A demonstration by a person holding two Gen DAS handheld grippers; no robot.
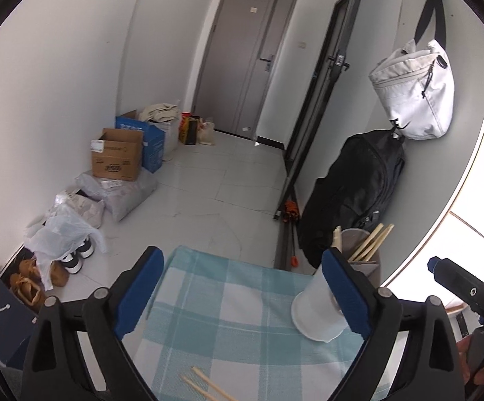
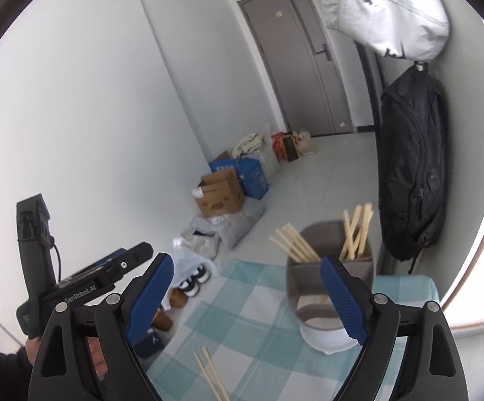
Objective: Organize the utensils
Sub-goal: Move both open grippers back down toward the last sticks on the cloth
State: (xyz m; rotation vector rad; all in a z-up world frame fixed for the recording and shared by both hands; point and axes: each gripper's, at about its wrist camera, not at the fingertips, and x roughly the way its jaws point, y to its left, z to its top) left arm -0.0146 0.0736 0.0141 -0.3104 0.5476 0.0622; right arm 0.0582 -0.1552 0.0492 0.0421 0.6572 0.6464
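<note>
A grey two-compartment utensil holder (image 2: 330,267) stands at the far right of a blue-and-white checked tablecloth (image 2: 242,314), with several wooden chopsticks (image 2: 355,230) upright in it; it also shows in the left wrist view (image 1: 364,254). A white plastic cup (image 1: 319,310) sits in front of the holder, also in the right wrist view (image 2: 325,334). Loose chopsticks (image 2: 210,372) lie on the cloth near me, also in the left wrist view (image 1: 205,386). My left gripper (image 1: 242,287) is open and empty above the cloth. My right gripper (image 2: 247,295) is open and empty too.
A black backpack (image 1: 352,197) and a white bag (image 1: 415,97) hang on the wall to the right. Cardboard boxes (image 1: 118,153), plastic bags and shoes (image 1: 75,257) line the floor at left. A grey door (image 1: 242,60) is at the far end.
</note>
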